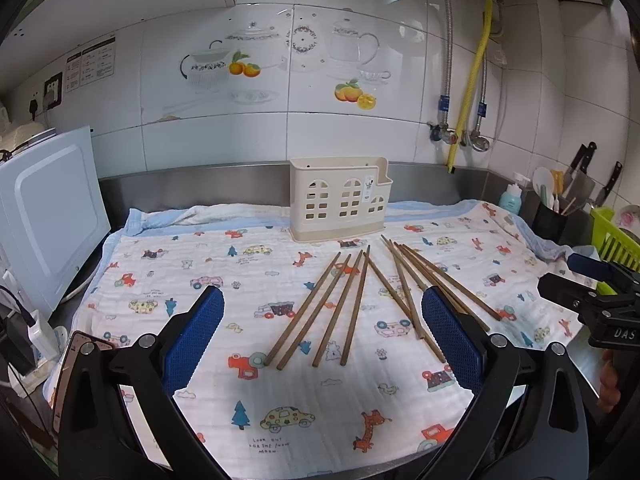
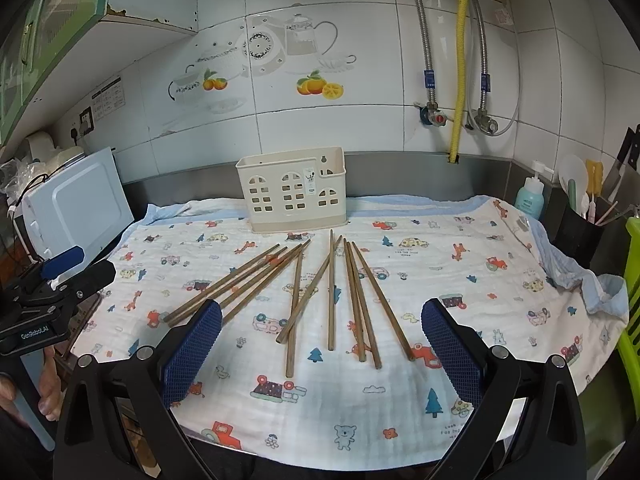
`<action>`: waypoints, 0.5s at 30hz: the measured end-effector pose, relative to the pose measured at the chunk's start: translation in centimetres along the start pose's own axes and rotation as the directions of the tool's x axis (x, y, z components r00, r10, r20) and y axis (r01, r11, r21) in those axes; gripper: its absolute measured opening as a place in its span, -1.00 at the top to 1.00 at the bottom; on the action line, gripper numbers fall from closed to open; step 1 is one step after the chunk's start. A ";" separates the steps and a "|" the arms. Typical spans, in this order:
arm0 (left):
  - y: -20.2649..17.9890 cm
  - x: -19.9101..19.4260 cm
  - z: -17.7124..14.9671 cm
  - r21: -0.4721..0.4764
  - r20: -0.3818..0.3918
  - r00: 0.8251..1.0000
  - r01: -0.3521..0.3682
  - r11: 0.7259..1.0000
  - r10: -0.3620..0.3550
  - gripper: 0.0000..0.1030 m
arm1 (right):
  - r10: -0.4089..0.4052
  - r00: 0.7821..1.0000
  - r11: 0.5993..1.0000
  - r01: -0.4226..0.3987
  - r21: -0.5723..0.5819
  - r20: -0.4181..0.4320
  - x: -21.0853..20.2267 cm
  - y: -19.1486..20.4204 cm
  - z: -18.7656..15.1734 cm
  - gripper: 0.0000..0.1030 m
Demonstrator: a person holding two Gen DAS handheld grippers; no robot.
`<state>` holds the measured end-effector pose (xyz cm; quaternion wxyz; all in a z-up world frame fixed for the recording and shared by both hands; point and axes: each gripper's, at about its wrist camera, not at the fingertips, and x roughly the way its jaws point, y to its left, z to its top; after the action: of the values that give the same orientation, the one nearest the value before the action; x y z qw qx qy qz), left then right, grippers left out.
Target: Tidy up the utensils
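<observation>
Surface [image 1: 256, 178]: stainless steel, mostly hidden under a quilted cotton cloth [image 1: 320, 392] printed with cars, trees and giraffes; its near edge is cut off by the frame in both views.

Chopsticks [image 1: 316, 308]: brown wooden sticks, thin and straight, lying loose on the cloth in two fanned groups. Four lie side by side in the left group. The right group overlaps and crosses, and in the left wrist view its near ends pass behind the right pad, so the count there is uncertain.

Utensil holder [image 1: 340, 200]: cream plastic, boxy, with arched and square cut-outs like house windows. It stands upright at the back of the cloth, just beyond the far tips of the chopsticks. Its inside is not visible.

Left claw [image 1: 324, 344]: black arms with blue dimpled pads, spread wide apart, nothing between them, above the cloth near the chopsticks' near ends.

Right claw [image 2: 322, 352]: same build, pads wide apart and empty, with several chopstick ends showing in the gap below.

White appliance [image 1: 48, 216]: left of the cloth, partly cut off.

Black pot [image 2: 580, 232] of kitchen tools: far right, contents hard to make out.
</observation>
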<state>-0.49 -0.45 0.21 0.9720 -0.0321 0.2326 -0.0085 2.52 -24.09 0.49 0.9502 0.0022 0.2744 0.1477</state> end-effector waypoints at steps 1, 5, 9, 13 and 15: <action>0.0 0.0 0.0 -0.002 0.000 1.000 0.000 1.000 0.000 -0.90 | 0.001 1.000 1.000 -0.001 0.001 -0.001 0.0 0.0 0.0 -0.88; 0.0 0.1 0.0 -0.004 -0.001 1.000 -0.007 1.000 0.007 -0.90 | 0.002 1.000 1.000 -0.002 -0.003 -0.001 -0.1 0.2 0.0 -0.88; 0.1 0.1 0.1 -0.003 0.000 1.000 -0.008 1.000 0.008 -0.90 | 0.004 1.000 1.000 -0.004 -0.006 -0.002 0.0 0.3 0.1 -0.88; 0.1 0.2 0.1 -0.003 0.002 1.000 -0.013 1.000 0.013 -0.91 | 0.005 1.000 1.000 -0.005 -0.005 -0.002 0.1 0.3 0.1 -0.88; 0.1 0.2 0.0 -0.003 0.000 1.000 -0.013 1.000 0.013 -0.91 | 0.005 1.000 1.000 -0.005 -0.006 -0.002 0.1 0.3 0.1 -0.88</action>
<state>-0.24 -0.31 0.13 0.9720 -0.0319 0.2328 -0.0017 2.55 -23.77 0.61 0.9496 -0.0001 0.2748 0.1508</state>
